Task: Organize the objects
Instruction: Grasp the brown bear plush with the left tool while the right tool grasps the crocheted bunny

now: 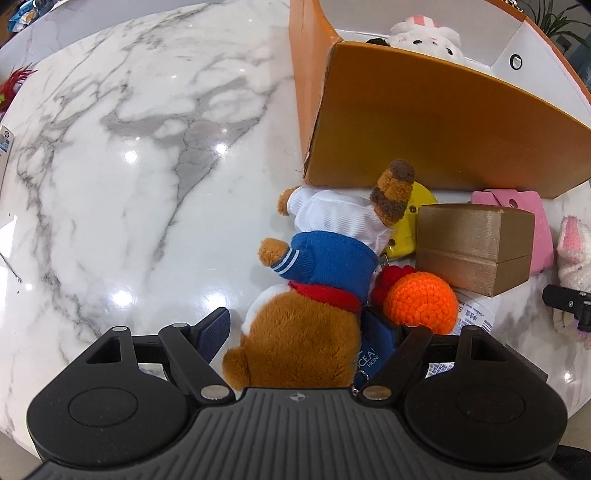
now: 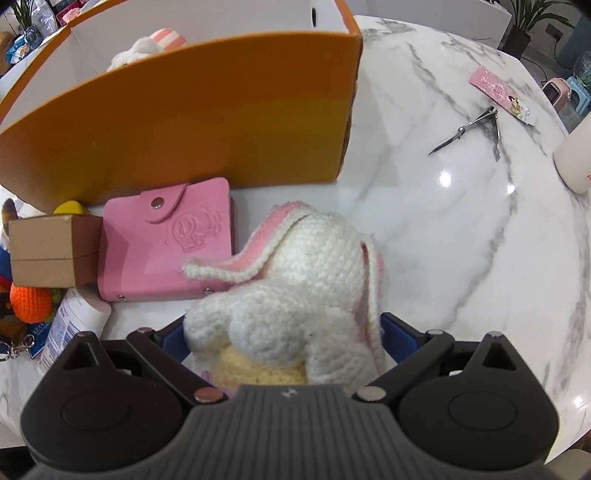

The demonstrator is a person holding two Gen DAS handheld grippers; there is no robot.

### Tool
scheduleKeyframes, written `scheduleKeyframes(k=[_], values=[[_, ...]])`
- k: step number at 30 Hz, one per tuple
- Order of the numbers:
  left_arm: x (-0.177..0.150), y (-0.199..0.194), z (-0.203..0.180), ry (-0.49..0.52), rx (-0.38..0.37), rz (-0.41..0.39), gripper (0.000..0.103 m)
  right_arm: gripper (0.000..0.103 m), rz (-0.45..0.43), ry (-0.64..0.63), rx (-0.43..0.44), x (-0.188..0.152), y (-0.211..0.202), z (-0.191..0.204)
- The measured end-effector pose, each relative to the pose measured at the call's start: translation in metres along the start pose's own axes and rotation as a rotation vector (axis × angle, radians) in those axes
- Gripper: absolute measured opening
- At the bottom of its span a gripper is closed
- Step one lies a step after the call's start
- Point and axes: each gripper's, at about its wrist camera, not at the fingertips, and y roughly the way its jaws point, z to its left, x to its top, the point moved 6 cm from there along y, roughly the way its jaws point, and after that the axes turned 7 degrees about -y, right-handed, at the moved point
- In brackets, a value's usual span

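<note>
L gripper (image 1: pixel 295 332) points down w/ jaws spread wide, straddling the brown plush bear (image 1: pixel 306 332) in its blue jacket; pads don't look to be pressing the fur yet, and only 1 blue pad shows, the other being hidden behind the toy. R gripper (image 2: pixel 284 332) likewise straddles the crocheted white bunny (image 2: pixel 295 280); blue pads sit at either flank, but whether they're squeezing the yarn I can't tell. Both toys lie on the marble tabletop (image 1: pixel 129 147) just in front of the orange box (image 1: pixel 424 122), which already has 1 white plush (image 1: pixel 424 35) inside. To do the grab well: centre each jaw pair on the fattest part of the body, not a limb or ear, close firmly since plush compresses, then lift clear of the box wall before moving over it. Clutter nearby: tan box (image 1: pixel 476 247), orange crochet ball (image 1: pixel 421 302), pink snap wallet (image 2: pixel 166 247), yellow item behind the bear, mostly covered. Bear's face unseen; a 2nd bear in white (image 1: pixel 340 218) lies touching it, so watch for snagging. Nail clippers (image 2: pixel 476 125) are well apart.
</note>
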Motion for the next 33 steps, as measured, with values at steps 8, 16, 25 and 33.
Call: scheduleKeyframes(k=[8, 16, 25, 33], values=[[0.001, 0.003, 0.003, -0.011, 0.015, 0.008, 0.091, 0.096, 0.006, -0.025, 0.0, -0.002, 0.006, 0.003], [0.001, 0.003, 0.002, 0.005, 0.036, 0.002, 0.089, 0.09, 0.004, -0.036, 0.001, 0.0, 0.005, 0.005], [0.0, 0.001, 0.001, 0.02, 0.038, -0.015, 0.077, 0.086, 0.004, -0.062, -0.014, 0.002, 0.006, 0.008], [-0.001, -0.001, 0.005, 0.026, 0.047, -0.023, 0.067, 0.081, -0.003, -0.08, -0.023, 0.003, 0.005, 0.011]])
